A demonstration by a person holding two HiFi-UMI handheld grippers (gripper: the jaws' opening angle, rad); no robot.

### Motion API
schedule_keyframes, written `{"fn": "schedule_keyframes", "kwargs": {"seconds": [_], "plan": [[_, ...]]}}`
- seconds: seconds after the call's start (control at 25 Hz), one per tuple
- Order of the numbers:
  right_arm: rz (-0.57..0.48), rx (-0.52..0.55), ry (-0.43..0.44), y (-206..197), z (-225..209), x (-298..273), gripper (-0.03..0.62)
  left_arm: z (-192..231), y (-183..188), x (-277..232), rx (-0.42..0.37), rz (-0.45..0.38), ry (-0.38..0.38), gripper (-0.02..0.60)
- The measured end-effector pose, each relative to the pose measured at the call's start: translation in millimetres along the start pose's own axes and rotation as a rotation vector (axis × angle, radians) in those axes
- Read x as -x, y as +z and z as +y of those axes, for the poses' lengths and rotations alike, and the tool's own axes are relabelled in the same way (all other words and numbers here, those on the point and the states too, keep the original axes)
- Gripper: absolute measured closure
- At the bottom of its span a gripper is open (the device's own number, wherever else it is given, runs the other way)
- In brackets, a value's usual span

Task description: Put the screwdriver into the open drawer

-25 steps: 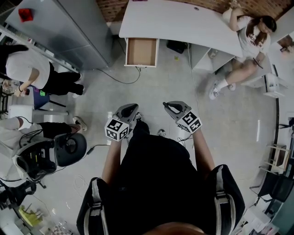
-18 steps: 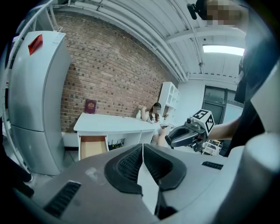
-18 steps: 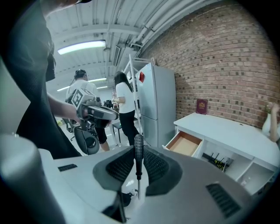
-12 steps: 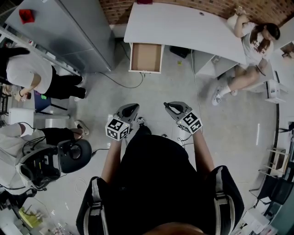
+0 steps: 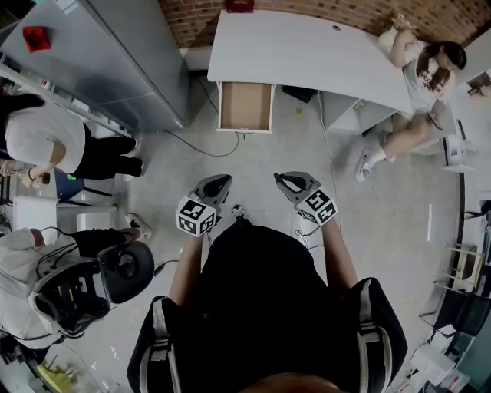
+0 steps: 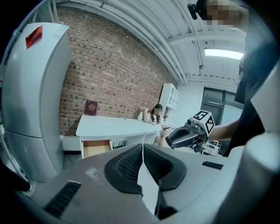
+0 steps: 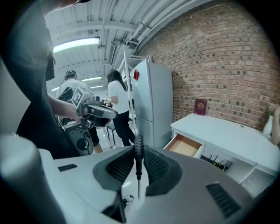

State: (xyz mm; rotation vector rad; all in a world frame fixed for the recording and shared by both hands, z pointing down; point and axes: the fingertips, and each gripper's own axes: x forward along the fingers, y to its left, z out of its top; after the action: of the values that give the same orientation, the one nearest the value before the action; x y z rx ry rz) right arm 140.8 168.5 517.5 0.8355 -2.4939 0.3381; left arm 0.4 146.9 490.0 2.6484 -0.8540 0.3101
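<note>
- Surface (image 5: 307, 46) stands by the brick wall (image 5: 322, 8), the open drawer (image 5: 245, 106) under it.
- Right hand-held gripper (image 7: 138, 162) grasps the screwdriver (image 7: 138, 146); left hand-held gripper (image 6: 142, 154) is clenched, empty.
- Drawer now sits lower in the head view.

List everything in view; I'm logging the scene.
screwdriver: one, black-handled, held at right
fridge: one, grey, upper left
desk: one, white, right of the fridge
drawer: one, brown inside, open under the desk's left end
book: one, maroon, on the desk
seated person: one, white top, desk's right end
bystanders: two, white tops, far left
left hand-held gripper: one, grey, shut, empty
right hand-held gripper: one, grey, shut on the screwdriver
</note>
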Motion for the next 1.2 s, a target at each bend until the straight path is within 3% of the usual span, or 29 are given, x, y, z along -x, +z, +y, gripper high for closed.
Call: {"fn": "schedule_keyframes", "kwargs": {"seconds": [0.48,1.2], "plan": [[0.004,-0.016,-0.045,29.9,-18.7,-52.4,0.471,68.1,13.0,-0.3,0.001,-0.01,-0.037,0.561],[0.047,0.051,-0.01,66.1,-13.9,-121.8,0.471,143.5,9.6,35.7,0.049,-0.042,0.012,0.561]]}}
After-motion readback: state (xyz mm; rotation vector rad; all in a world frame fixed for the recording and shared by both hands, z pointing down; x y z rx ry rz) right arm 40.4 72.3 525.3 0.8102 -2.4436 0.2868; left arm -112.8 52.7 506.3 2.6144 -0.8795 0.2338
